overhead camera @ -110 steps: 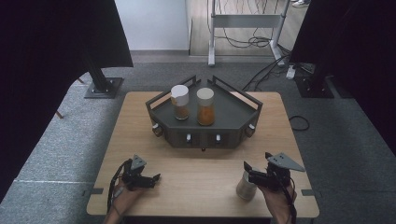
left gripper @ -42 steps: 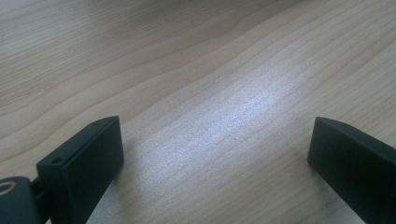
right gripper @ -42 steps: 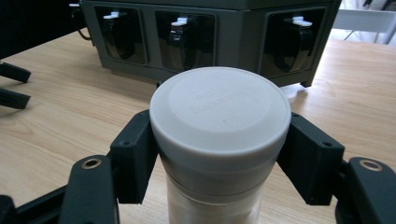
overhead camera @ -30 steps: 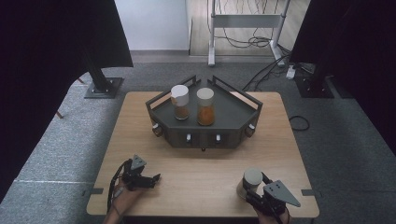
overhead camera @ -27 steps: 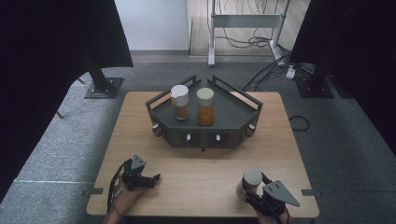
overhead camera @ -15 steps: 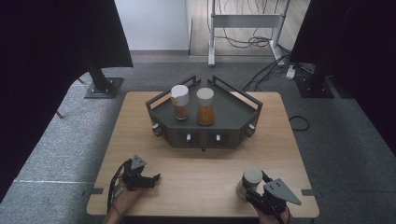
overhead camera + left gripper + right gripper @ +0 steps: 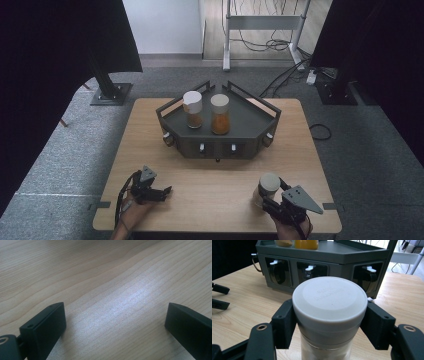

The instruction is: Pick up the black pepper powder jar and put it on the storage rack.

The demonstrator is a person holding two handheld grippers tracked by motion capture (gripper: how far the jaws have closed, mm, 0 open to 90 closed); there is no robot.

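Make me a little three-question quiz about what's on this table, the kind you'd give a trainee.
1. True or false: the right tongs are shut on the white-lidded jar.
2. How many jars stand on the dark rack?
3. What lies between the left tongs? A) a jar B) a lid C) only bare table

Key:
1. True; the jaws press on the jar's sides just under its lid.
2. Two, the brown-filled jar and the orange-filled jar.
3. C; those jaws stand wide apart.
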